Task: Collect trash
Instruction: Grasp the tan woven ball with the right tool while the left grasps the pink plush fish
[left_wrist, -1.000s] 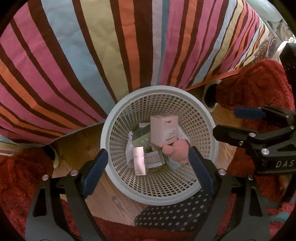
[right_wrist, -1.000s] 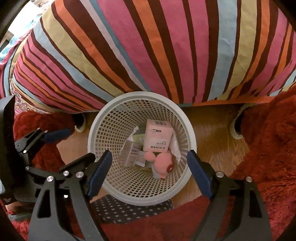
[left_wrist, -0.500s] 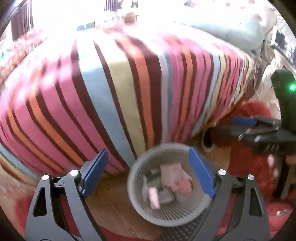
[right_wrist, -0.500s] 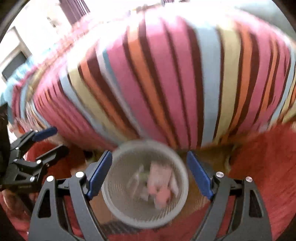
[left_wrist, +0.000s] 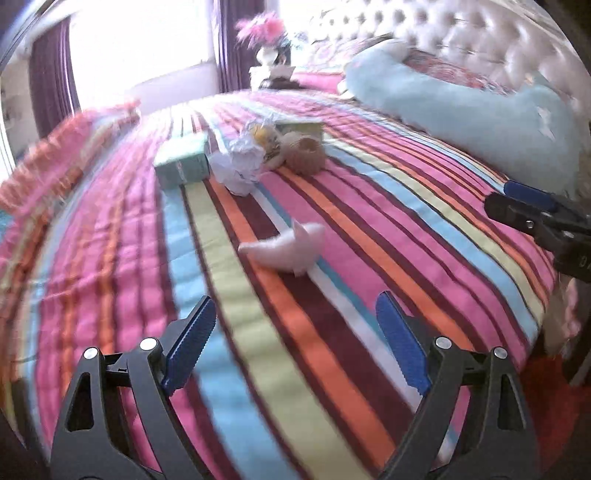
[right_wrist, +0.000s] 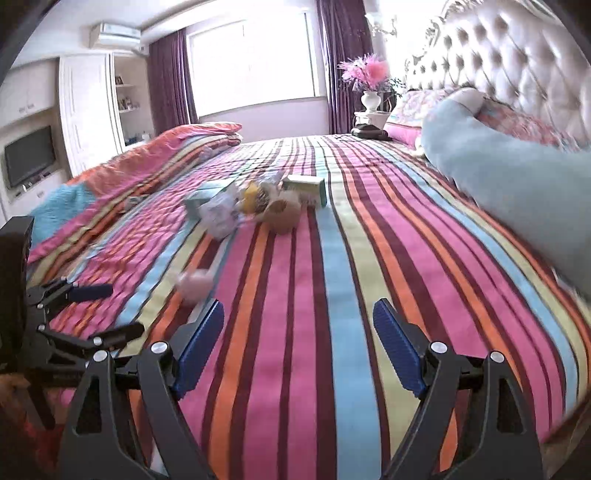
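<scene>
A: Change since a second ago: both cameras then looked straight down into the white mesh basket on the floor. Both have since swung up, the basket has left view, and the top of the striped bedspread (right_wrist: 332, 258) fills the frames.

B: Grippers?

A: Left gripper (left_wrist: 295, 343) spread wide, nothing between the blue pads. Right gripper (right_wrist: 298, 347) the same, wide and empty. Each hangs over the near edge of the bedspread, the right one showing at the right edge of the left view.

B: Room?

A: Tufted headboard (right_wrist: 517, 66) to the right of the bedspread, long pale blue pillow (right_wrist: 509, 177) along that side. Beyond the bedspread's far edge: a window with purple curtains (right_wrist: 166, 81) and a vase of pink flowers (right_wrist: 369, 77). A dark screen (right_wrist: 27, 155) hangs on the wall to the left.

B: Trash?

A: Pale pink crumpled piece (left_wrist: 288, 247) lies alone mid-bedspread, ahead of the left fingers and apart from them; in the right view it is blurred, just beyond the left pad. Further up the bedspread sits a cluster: green box (left_wrist: 183, 164), white crumpled paper (left_wrist: 240, 170), tan roll (left_wrist: 304, 153), another box (right_wrist: 306, 188). All well apart from both grippers.
</scene>
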